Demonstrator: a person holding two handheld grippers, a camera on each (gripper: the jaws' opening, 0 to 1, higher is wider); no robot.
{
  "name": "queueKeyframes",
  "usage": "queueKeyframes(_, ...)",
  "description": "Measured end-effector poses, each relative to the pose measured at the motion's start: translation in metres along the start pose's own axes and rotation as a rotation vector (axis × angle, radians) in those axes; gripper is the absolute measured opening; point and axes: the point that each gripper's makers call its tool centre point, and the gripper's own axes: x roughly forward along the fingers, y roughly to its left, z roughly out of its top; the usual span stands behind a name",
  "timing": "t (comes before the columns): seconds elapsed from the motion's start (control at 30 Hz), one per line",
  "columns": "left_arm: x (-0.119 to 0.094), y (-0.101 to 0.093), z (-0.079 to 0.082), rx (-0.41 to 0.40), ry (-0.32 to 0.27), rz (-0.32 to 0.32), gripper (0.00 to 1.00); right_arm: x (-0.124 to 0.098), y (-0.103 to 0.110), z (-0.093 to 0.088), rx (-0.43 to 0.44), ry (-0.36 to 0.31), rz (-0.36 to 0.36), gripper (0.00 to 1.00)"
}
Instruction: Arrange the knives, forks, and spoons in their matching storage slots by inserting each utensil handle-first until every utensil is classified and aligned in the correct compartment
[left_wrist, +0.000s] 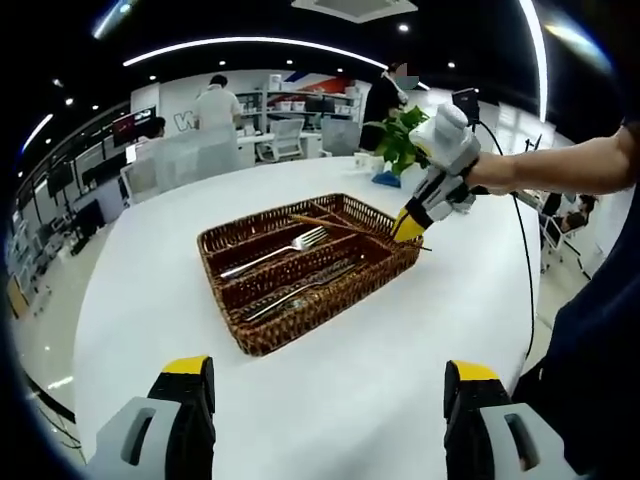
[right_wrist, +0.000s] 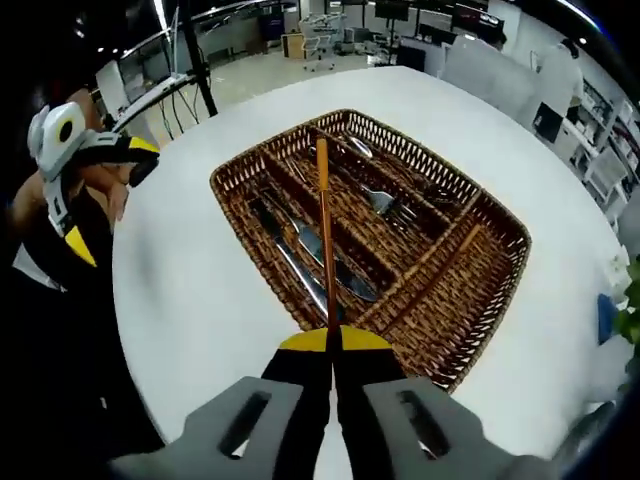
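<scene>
Wicker is what you are working over: the brown woven tray (right_wrist: 470, 290) sits mid-frame on the white surface (right_wrist: 180, 270), split into long slots. Your right tongs (right_wrist: 331, 345) are clamped on a thin brown stick-like utensil (right_wrist: 324, 230), probably a chopstick, which runs straight up the frame above the divider between the knife slot and the next one.

Judging from the task, you are placing this piece. Pick the slot first, since it hangs over a divider rather than over a compartment. Lower it parallel to the dividers so the far end goes in first, and release only once it lies flat, clear of the knives (right_wrist: 320, 255).

Your right gripper view looks down into the tray: knives in the slot at left of centre, a fork (right_wrist: 385, 203) in the one to the right, and a bare compartment at lower right. It also catches your left tongs (left_wrist: 325, 385) at the upper left edge, off the tray.

Your left gripper view shows those tongs standing wide with nothing between them, low over the surface near the tray. It also shows the stick's height from the side, and people and shelves at the top.
</scene>
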Motion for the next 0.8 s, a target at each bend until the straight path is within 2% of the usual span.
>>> queueKeyframes(0.2,-0.002,0.005,-0.006,-0.017,-0.006,0.007,1.00,0.002,-0.017,-0.006,0.071,0.008,-0.035,0.00)
queueKeyframes(0.33,-0.002,0.007,-0.010,-0.029,-0.004,0.009,1.00,0.003,-0.025,-0.005,0.163,-0.016,-0.035,0.00)
queueKeyframes(0.5,0.001,0.009,-0.011,-0.037,0.000,0.008,1.00,0.003,-0.032,-0.003,0.197,-0.023,-0.042,0.00)
queueKeyframes(0.67,0.003,0.011,-0.008,-0.035,-0.005,0.010,1.00,0.002,-0.047,-0.001,0.341,-0.045,-0.048,0.00)
queueKeyframes(0.8,0.003,0.014,-0.008,-0.042,-0.007,0.016,1.00,0.003,-0.061,0.000,0.509,-0.058,-0.055,0.00)
